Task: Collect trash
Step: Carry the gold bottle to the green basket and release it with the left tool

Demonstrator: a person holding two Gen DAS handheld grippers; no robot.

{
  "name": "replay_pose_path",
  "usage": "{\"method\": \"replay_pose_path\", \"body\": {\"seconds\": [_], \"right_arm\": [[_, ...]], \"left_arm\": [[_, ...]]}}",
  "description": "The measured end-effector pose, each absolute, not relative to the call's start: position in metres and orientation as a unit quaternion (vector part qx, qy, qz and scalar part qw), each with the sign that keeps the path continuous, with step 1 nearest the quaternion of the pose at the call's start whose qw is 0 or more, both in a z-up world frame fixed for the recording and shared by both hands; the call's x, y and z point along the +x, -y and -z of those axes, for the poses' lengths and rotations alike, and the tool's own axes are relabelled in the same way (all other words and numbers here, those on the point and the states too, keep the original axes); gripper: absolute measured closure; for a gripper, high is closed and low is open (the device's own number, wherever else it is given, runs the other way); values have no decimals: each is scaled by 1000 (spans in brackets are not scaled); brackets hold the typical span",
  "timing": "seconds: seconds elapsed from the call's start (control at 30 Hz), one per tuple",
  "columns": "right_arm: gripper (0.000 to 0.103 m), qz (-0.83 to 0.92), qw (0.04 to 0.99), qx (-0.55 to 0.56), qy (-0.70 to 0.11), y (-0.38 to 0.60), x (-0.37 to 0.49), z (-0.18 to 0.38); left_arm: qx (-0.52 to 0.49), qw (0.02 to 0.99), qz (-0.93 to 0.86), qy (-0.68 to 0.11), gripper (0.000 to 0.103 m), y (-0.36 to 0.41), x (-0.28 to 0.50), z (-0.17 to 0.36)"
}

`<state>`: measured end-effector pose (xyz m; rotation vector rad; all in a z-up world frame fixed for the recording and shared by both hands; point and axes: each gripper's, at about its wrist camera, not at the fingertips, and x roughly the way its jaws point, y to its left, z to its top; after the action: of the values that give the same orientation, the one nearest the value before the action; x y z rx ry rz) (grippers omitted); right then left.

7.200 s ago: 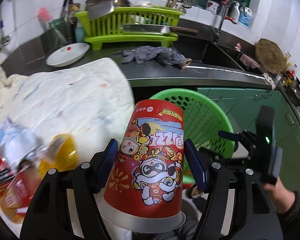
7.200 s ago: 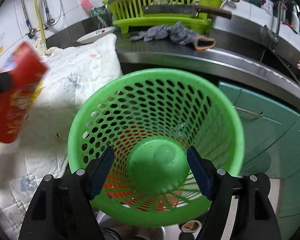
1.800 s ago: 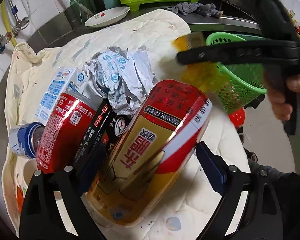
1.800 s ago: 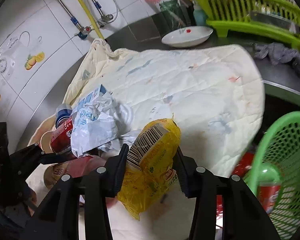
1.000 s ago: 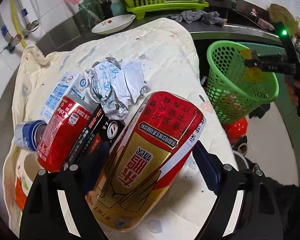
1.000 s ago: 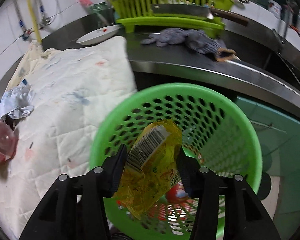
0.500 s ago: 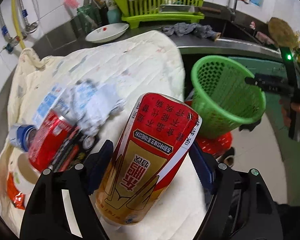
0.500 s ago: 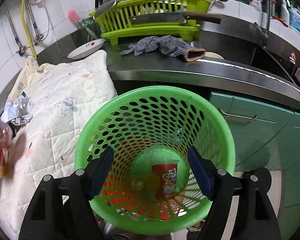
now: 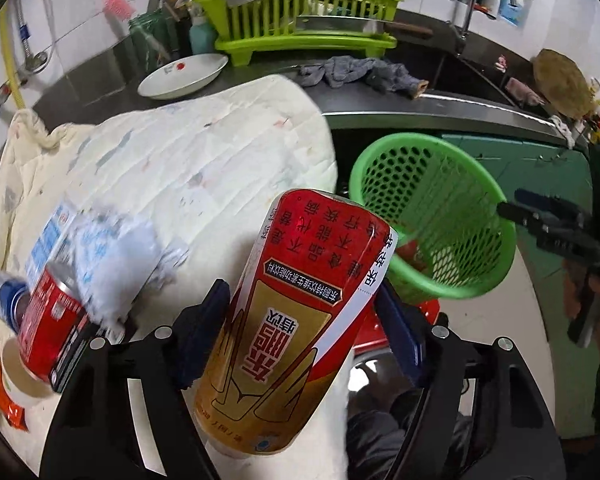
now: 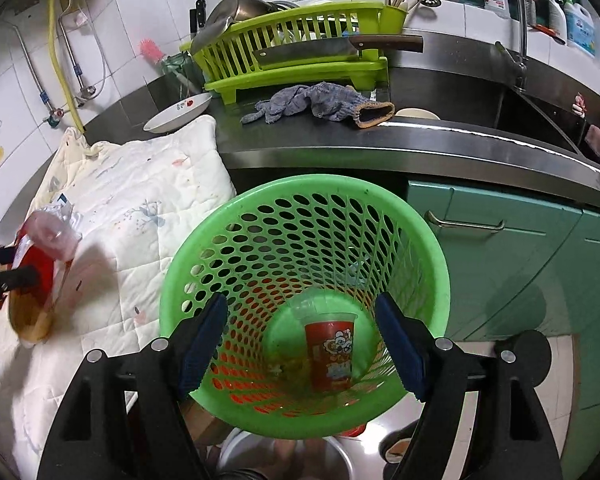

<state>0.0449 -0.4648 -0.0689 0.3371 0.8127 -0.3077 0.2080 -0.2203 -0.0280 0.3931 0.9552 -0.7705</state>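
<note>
At lower centre of the left view my left tongs [image 9: 300, 336] clench the can [image 9: 296, 320] short of the basket [image 9: 432, 224], my right tongs [image 10: 300, 340] gape empty over it, so releasing early could bounce it off the rim.

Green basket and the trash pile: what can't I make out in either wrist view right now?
- Basket bottom, right wrist view: only the red cup is clear; the rest blurs behind mesh.
- Trash pile, left wrist view: crumpled paper motion-blurred; red soda can partly hidden by it.
- Red-and-gold can in the left gripper: its base is hidden; in the right wrist view it is a blur.
</note>
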Motion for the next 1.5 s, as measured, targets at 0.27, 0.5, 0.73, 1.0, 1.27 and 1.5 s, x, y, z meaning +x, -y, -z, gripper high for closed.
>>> {"method": "replay_pose_path", "body": {"seconds": [0.27, 0.5, 0.73, 1.0, 1.27, 1.5], "right_arm": [[30, 165, 897, 144, -385, 468, 26, 68], [30, 178, 895, 147, -382, 479, 14, 71], [30, 180, 892, 152, -386, 483, 8, 78], [30, 176, 894, 155, -382, 480, 10, 76], [30, 171, 898, 151, -376, 473, 10, 69], [30, 156, 904, 146, -370, 458, 12, 59]], "left_arm": [[144, 784, 403, -449, 32, 285, 214, 16], [85, 787, 435, -428, 33, 343, 211, 17], [61, 785, 442, -430, 33, 363, 203, 28], [83, 771, 433, -459, 30, 370, 201, 44], [89, 780, 425, -451, 25, 350, 200, 38], [102, 803, 408, -422, 25, 319, 188, 23]]}}
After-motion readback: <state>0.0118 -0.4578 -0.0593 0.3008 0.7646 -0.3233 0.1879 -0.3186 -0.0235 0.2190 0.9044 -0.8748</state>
